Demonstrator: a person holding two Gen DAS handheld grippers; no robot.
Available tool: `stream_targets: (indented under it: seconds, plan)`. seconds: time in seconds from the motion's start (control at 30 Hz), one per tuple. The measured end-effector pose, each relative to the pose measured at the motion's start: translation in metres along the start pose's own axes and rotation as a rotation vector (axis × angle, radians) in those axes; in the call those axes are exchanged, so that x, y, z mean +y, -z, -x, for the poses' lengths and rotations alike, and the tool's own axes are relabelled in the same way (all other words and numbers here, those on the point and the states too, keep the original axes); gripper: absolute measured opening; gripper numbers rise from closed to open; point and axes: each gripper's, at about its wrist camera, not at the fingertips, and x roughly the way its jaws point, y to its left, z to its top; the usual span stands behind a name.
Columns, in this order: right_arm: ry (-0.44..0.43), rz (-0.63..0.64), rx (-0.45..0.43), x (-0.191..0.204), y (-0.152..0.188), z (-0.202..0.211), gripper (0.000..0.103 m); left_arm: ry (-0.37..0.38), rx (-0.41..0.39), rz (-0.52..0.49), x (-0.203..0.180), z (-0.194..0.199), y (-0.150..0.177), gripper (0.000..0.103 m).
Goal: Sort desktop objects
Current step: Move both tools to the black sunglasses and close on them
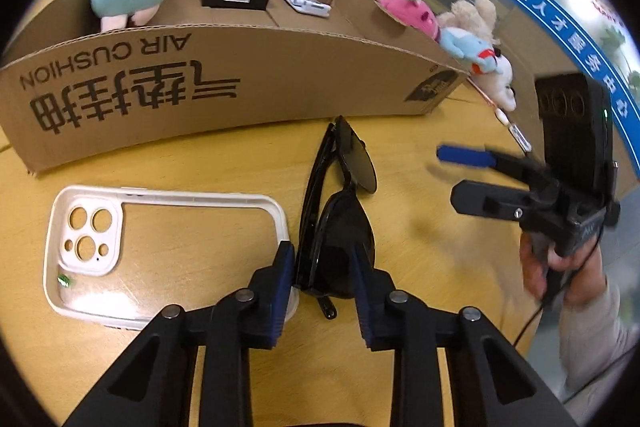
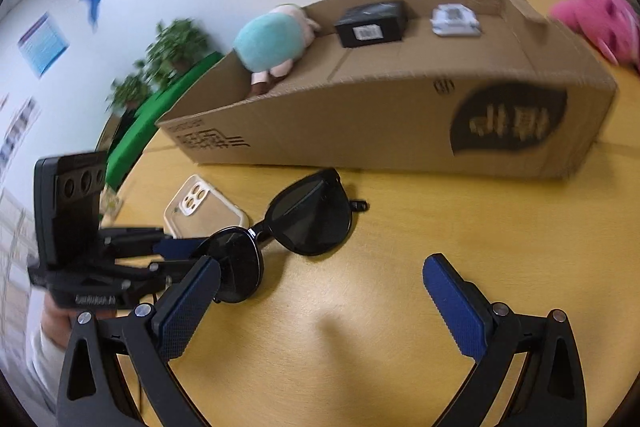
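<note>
The left claw (image 1: 324,263) is clamped on the near lens of the folded sunglasses (image 1: 340,211), blue pads pressing both sides; the glasses lie on the table (image 1: 420,267), stretching ahead of the claw toward the box (image 1: 240,87). A phone case (image 1: 160,251) lies just left of the claw, touching its left pad. The right claw (image 2: 320,307) hangs open and empty over bare table, sunglasses just ahead to its left.
</note>
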Motion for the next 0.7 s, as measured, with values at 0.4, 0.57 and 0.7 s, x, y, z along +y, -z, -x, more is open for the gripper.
stream_targets:
  seconds: [0.4, 0.57, 0.7]
  plan:
    - [-0.021, 0.512, 0.201, 0.037, -0.012, -0.02, 0.103, 0.102, 0.125, -0.295, -0.016, 0.002, 0.006, 0.026]
    - [-0.004, 0.626, 0.271, 0.047, 0.001, -0.034, 0.102, 0.154, 0.188, -0.487, -0.034, 0.006, 0.018, 0.026]
    - [-0.047, 0.681, 0.302, 0.057, 0.014, -0.037, 0.092, 0.149, 0.201, -0.523, -0.035, 0.004, 0.019, 0.026]
